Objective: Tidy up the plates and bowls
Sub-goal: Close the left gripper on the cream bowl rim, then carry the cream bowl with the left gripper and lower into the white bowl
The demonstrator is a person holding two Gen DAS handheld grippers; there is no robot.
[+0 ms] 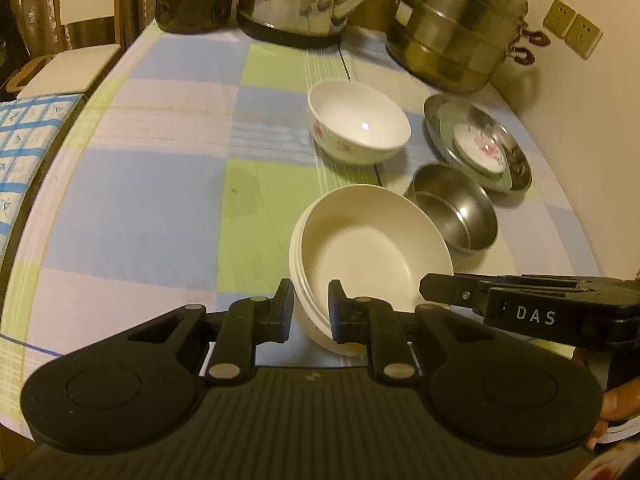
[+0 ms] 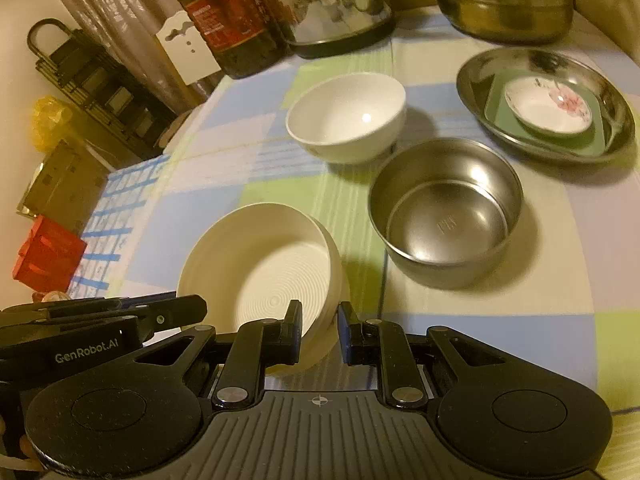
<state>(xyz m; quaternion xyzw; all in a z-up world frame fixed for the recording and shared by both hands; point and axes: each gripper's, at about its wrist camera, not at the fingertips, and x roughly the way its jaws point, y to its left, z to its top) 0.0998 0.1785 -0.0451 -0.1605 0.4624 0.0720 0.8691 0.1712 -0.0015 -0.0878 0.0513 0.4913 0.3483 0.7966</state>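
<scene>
At six o'clock, your left gripper [image 1: 308, 310] and right gripper [image 2: 319, 332] both clench the cream ribbed bowl's [image 1: 372, 240] rim; rigid, light, probably slippery.

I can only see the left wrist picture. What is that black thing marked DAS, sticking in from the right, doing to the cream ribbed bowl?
Observer: That is the right gripper. Its two fingers sit on either side of the wall of the cream ribbed bowl, one inside and one outside.
Operator: Is anything in the round steel bowl?
Observer: The round steel bowl is empty, but a small stamped mark shows on its bottom.
Operator: What is past the table's left edge?
Observer: A red box and a yellow bag, near a black rack.
</scene>
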